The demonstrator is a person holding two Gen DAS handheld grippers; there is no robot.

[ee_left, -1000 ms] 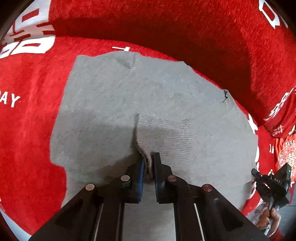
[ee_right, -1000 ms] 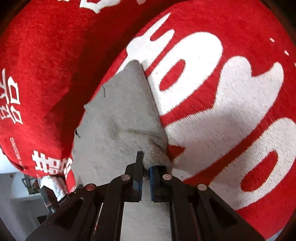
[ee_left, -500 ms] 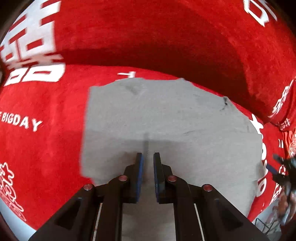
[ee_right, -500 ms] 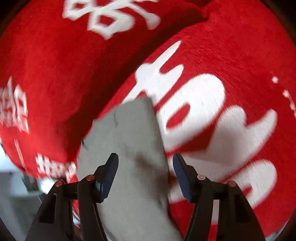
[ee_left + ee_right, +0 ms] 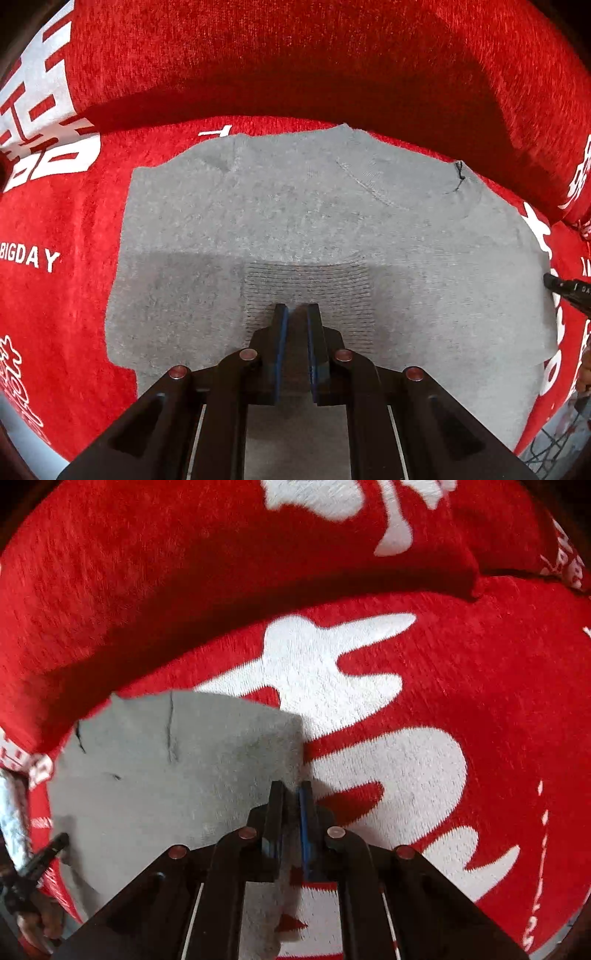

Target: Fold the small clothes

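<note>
Red plush fabric [image 5: 258, 66] with white lettering is seen covering the seat and backrest. On the seat a grey knit garment [image 5: 295, 221] is laid flat, its far edge near the backrest crease. A ribbed cuff [image 5: 306, 284] is folded onto its middle. The left gripper [image 5: 294, 310] is held over this cuff, jaws nearly closed, nothing clamped. The right gripper [image 5: 291, 788] is poised above the garment's right edge, jaws narrowed to a slit, empty.

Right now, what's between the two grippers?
Only the grey garment, lying flat on the red blanket. The left wrist view shows it stretching from the left gripper to the right gripper.
</note>
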